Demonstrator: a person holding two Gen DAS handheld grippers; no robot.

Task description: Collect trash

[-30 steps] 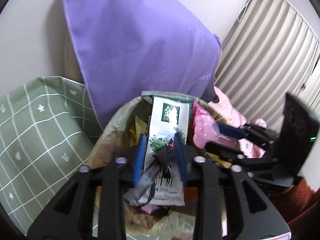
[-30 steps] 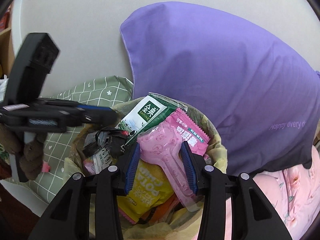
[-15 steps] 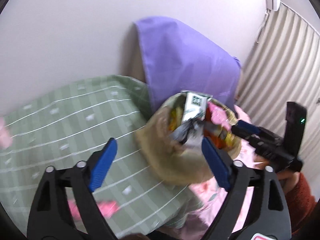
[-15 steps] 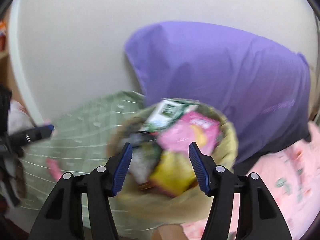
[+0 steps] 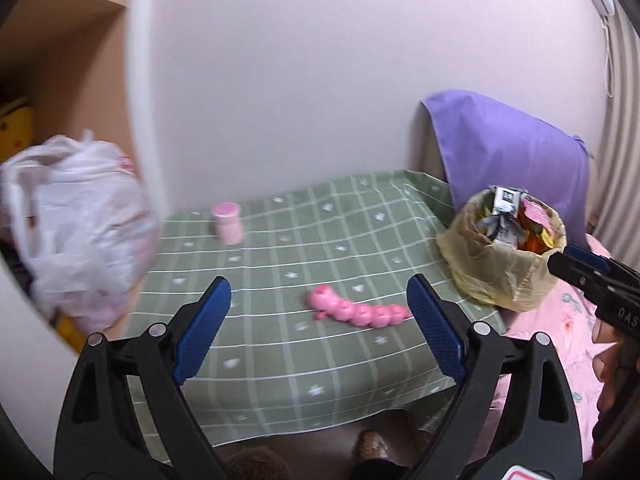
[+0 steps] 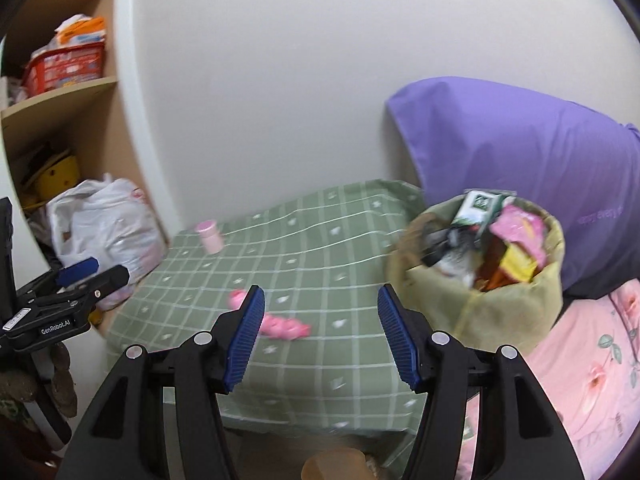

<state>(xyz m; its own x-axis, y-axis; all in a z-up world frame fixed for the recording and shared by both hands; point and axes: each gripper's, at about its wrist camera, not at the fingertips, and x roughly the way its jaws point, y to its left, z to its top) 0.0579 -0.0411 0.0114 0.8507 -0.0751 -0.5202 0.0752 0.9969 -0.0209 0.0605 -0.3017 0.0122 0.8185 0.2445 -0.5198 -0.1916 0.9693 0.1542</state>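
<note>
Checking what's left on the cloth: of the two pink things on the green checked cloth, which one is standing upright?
The small pink bottle near the wall stands upright on the green checked cloth; the pink caterpillar toy lies flat, stretched out nearer the grippers.

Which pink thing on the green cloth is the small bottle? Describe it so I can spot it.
Start at the green checked cloth and follow it to its far edge by the white wall. The small pink bottle stands upright there, alone. Unlike the long, segmented pink caterpillar toy lying mid-cloth, it is short, smooth and capped.
</note>
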